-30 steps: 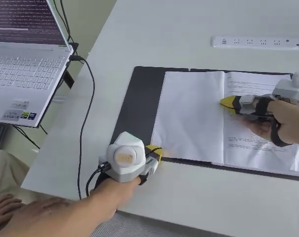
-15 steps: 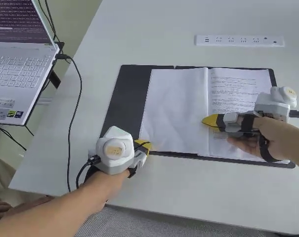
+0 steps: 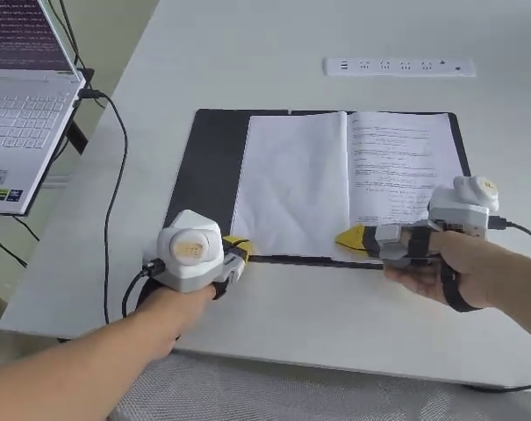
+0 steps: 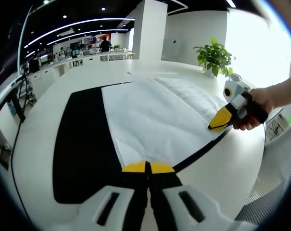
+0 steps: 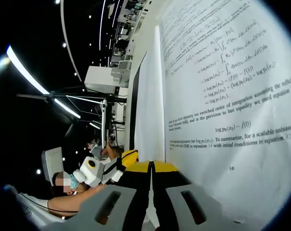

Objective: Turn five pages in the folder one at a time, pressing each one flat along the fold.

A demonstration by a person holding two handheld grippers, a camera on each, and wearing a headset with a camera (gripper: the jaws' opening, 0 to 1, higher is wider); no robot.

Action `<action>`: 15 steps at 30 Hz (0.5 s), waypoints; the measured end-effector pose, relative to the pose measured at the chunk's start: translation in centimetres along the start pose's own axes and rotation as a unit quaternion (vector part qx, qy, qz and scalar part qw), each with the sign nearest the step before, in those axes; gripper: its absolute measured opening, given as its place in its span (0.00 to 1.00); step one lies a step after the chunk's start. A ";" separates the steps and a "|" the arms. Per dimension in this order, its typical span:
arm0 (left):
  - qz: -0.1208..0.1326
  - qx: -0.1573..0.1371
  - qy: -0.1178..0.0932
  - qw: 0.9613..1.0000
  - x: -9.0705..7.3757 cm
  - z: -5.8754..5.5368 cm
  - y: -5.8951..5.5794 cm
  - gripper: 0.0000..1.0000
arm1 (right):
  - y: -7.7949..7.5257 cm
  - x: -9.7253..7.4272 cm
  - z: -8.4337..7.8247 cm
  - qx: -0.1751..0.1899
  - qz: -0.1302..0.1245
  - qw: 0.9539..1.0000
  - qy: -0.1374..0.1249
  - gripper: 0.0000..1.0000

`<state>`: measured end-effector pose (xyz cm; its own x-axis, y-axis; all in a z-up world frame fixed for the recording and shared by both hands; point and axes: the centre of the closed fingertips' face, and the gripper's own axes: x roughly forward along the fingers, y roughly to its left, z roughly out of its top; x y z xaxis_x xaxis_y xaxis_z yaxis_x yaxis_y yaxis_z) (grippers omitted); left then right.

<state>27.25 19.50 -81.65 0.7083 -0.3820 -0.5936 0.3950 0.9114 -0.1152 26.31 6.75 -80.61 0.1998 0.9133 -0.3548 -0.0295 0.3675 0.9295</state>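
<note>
Right gripper view reads the printed page (image 5: pixel 222 96) (numbered 16); head view cannot.

Holds the left gripper (image 3: pixel 234 250) at the near edge of the folder (image 3: pixel 208 167), by the left page's corner, yellow jaws pressed together, forearm (image 3: pixel 116 351) reaching in from the near left. Holds the right gripper (image 3: pixel 348 237) at the same edge by the fold, jaws together, tips pointing left, right hand (image 3: pixel 449 263) wrapped around its body.
</note>
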 end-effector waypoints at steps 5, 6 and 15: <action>0.001 0.004 -0.001 1.000 0.0 0.0 0.0 0.00 | 0.0 -0.2 -1.3 0.001 0.002 1.000 0.003 0.00; 0.000 0.006 -0.001 1.000 0.0 0.0 0.0 0.00 | 0.0 -0.2 -1.7 0.001 0.001 1.000 0.008 0.00; 0.002 -0.008 0.000 1.000 0.0 0.1 0.0 0.00 | 1.4 -1.2 -3.8 0.002 0.006 1.000 0.005 0.00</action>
<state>27.30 19.52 -81.59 0.7103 -0.3776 -0.5940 0.3822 0.9156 -0.1249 22.32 6.80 -79.25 0.1892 0.9196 -0.3443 -0.0279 0.3556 0.9342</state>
